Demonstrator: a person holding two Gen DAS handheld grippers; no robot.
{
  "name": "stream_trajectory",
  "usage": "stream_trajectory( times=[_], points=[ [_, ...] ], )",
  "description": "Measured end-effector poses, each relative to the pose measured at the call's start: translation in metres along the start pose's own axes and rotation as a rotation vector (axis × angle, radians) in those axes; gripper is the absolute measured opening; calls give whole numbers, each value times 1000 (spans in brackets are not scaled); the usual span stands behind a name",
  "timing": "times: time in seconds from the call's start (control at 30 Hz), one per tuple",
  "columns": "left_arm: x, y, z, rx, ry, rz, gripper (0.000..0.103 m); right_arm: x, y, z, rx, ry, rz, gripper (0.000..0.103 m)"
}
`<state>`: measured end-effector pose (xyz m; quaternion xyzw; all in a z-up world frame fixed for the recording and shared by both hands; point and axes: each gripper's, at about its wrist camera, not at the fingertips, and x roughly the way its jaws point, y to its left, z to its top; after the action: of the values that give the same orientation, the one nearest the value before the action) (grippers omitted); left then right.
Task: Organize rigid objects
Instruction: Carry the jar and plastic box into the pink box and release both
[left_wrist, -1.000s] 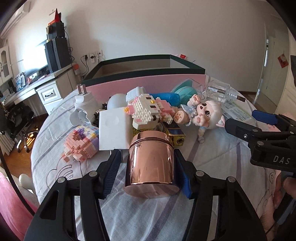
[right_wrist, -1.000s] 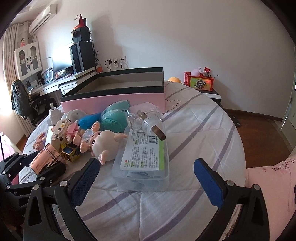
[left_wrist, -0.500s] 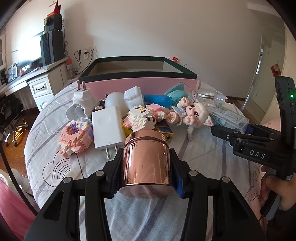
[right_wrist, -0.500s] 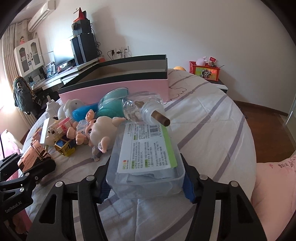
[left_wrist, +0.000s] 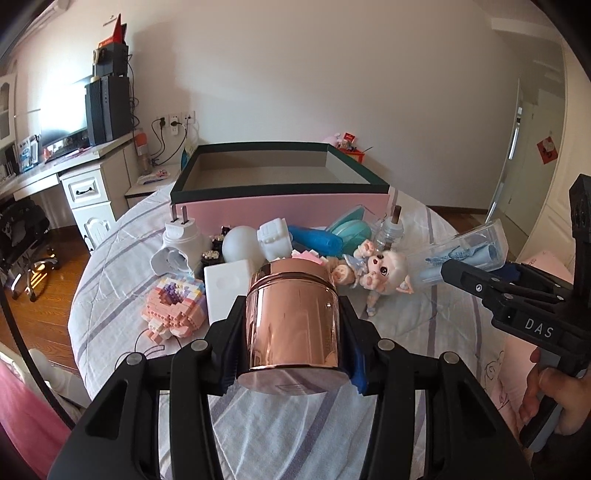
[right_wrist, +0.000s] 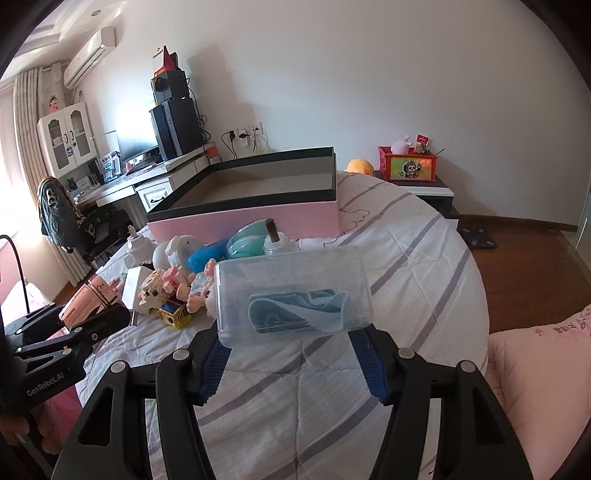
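The right tongs (left_wrist: 476, 280) carry the white letters "DAS" on the body. The left tongs (right_wrist: 99, 325) carry "GenRobot.AI".

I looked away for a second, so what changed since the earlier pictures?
The left gripper closed its fingers on the rose-gold jar and lifted it off the bed. The right gripper closed on the clear plastic box and raised it, tilted. The toy pile and the pink box stayed put.
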<state>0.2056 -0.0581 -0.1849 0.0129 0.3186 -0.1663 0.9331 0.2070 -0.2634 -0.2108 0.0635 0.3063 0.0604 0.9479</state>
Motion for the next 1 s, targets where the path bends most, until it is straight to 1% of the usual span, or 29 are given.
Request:
stream_trajectory(
  times=[0.03,0.1,0.27,0.37,0.43,0.57,0.67,0.7,0.77,0.83,0.9,1.0],
  points=[
    [1,-1,3,8,-4,3,47,0,1,3,-4,-6,5,63],
    [-1,-1,6,9,-14,5,47,7,4,8,-22,20,0,63],
    [3,-1,19,19,-32,9,47,10,4,15,-23,-15,17,63],
    [8,2,35,16,-40,-6,47,12,10,27,-46,-35,18,63],
    [13,5,51,20,-48,-12,47,13,13,39,-61,-56,17,63],
    [29,11,91,47,-79,22,47,21,25,71,-114,-95,22,63],
    [49,20,122,58,-82,27,47,35,34,98,-144,-111,27,63],
    [60,23,132,58,-69,27,47,44,36,108,-147,-110,32,63],
    [86,33,152,53,-19,21,47,65,40,126,-152,-83,41,63],
    [114,44,168,49,47,10,47,89,42,143,-154,-37,65,63],
    [140,54,180,49,88,49,47,116,44,157,-159,11,74,63],
    [175,67,187,33,161,76,47,154,43,171,-166,79,57,63]
  ],
)
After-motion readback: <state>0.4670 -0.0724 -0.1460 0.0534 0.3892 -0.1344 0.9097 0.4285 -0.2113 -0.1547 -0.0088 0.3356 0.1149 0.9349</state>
